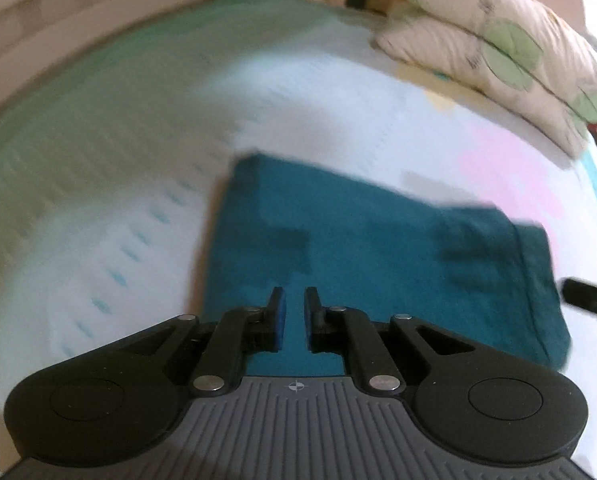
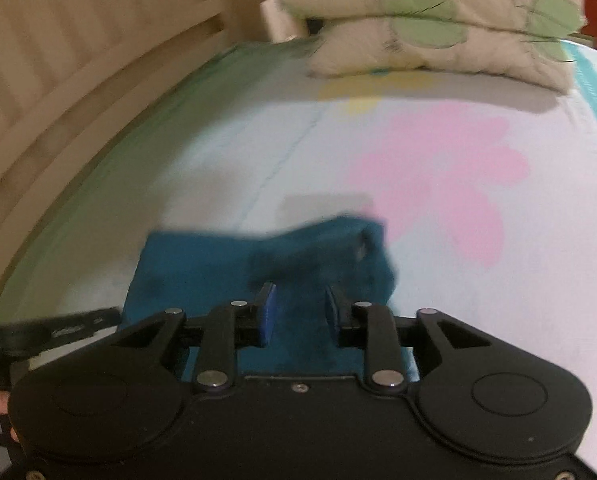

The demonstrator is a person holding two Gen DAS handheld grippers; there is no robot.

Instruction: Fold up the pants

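Note:
The teal pants (image 1: 362,240) lie folded in a flat rectangle on the bed; they also show in the right wrist view (image 2: 226,264), where the far right part is bunched up. My left gripper (image 1: 293,300) hovers above the near edge of the pants, its jaws a narrow gap apart with nothing between them. My right gripper (image 2: 298,300) is open over the pants, the cloth showing between its fingers but not pinched. The right gripper's finger shows at the right edge of the left wrist view (image 1: 590,296). Both views are blurred.
The bed sheet (image 2: 438,168) is pale with a pink flower print. Two cream pillows (image 2: 438,20) with green leaves are stacked at the head. A wooden bed frame (image 2: 78,92) runs along the left. My left gripper and hand show at lower left (image 2: 38,340).

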